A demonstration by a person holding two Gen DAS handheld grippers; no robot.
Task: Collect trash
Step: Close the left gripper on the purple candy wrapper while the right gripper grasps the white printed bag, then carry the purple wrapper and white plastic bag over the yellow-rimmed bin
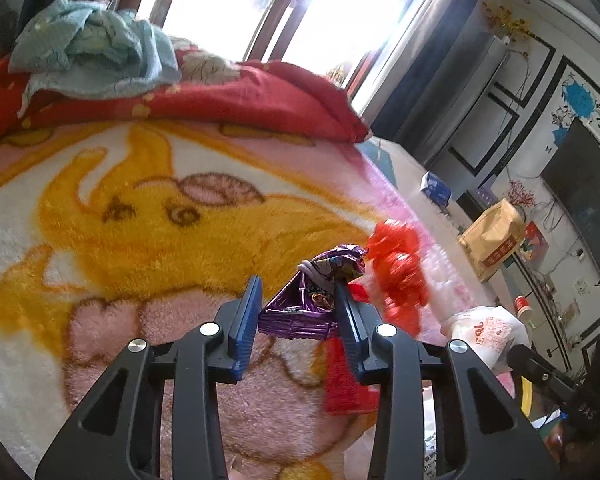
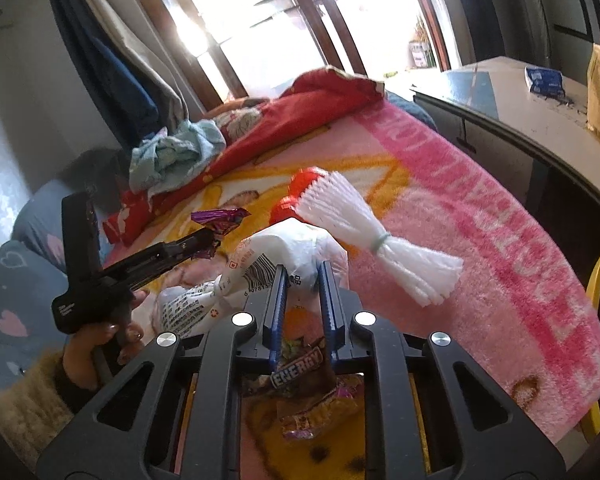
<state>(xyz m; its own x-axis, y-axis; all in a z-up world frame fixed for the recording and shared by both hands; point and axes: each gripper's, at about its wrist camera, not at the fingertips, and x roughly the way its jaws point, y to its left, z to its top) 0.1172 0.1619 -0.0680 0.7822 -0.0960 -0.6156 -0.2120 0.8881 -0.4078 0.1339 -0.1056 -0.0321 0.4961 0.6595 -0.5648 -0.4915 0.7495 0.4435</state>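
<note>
Purple foil is what I have between the fingers of my left gripper [image 1: 296,312]: a crumpled wrapper [image 1: 316,296], raised off the bed [image 1: 140,240]. The jaws stand fairly wide in the left wrist view, and the wrapper seems to hang mostly on the right finger; in the right wrist view it sits at that gripper's tip, so I judge it held, though loosely.

My right gripper [image 2: 303,284] is narrow, pinching the rim of a white plastic bag [image 2: 284,256]. Below and behind its fingers I see wrappers already inside the bag, one marked ENERGY [image 2: 298,368], so part of the collecting looks done.

Still lying on the bed, ahead and to the right of the right gripper, are a white foam net [image 2: 376,236] tied with a band and something red [image 2: 300,188] just beyond it. In the left view the red thing [image 1: 396,264] is just right of the wrapper. Under the left gripper's right finger there is also a red packet [image 1: 340,376].

As I judge it, the wrapper goes into the bag next, then the net and the red pieces remain.
</note>
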